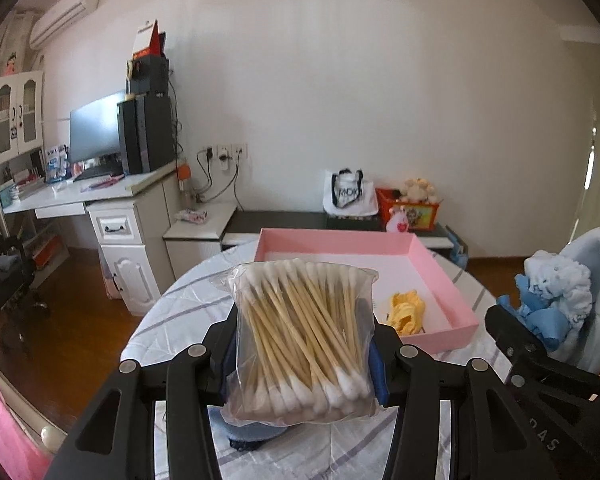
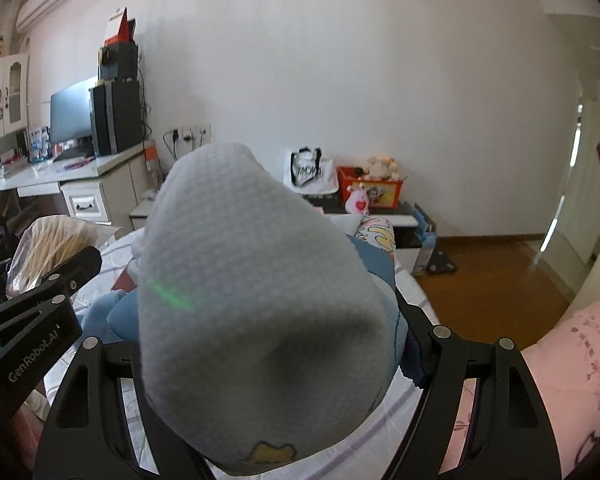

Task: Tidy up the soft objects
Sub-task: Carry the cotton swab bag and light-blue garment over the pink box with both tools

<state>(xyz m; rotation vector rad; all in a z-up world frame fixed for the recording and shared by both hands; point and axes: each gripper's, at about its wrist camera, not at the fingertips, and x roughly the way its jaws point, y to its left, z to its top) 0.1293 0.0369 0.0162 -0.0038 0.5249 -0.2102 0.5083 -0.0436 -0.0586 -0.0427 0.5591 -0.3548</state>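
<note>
The left gripper [image 1: 304, 344] held a clear bag of cotton swabs [image 1: 304, 336] between its two fingers, jaws part-way closed and pressing on both sides of the bag. The bag stood nearly upright, with one row of white tips at the 12 o'clock end and the other at the 6 o'clock end. Blue pads [image 1: 380, 376] lined the inner faces of the fingers and touched the bag.

Beyond the bag, toward 12 o'clock, a pink tray [image 1: 440, 276] rested on a round table [image 1: 180, 312] covered with a white striped cloth. A yellow soft item [image 1: 406, 312] lay inside the tray, near its front wall at about 5 o'clock within the tray. A blue fabric object lay under the bag at 6 o'clock; its identity could not be determined.

The right gripper [image 2: 260, 320] held a pale blue knitted soft toy [image 2: 256, 292], jaws set wide and closed on its sides. The toy filled the centre of the right wrist view and hid the fingertips. A yellow patch [image 2: 274, 453] showed at its 6 o'clock edge. In the left wrist view the same toy [image 1: 560, 284] appeared at 3 o'clock, beside the tray and outside it.

The left gripper and the swab bag [image 2: 52, 248] appeared at 9 o'clock in the right wrist view.
</note>
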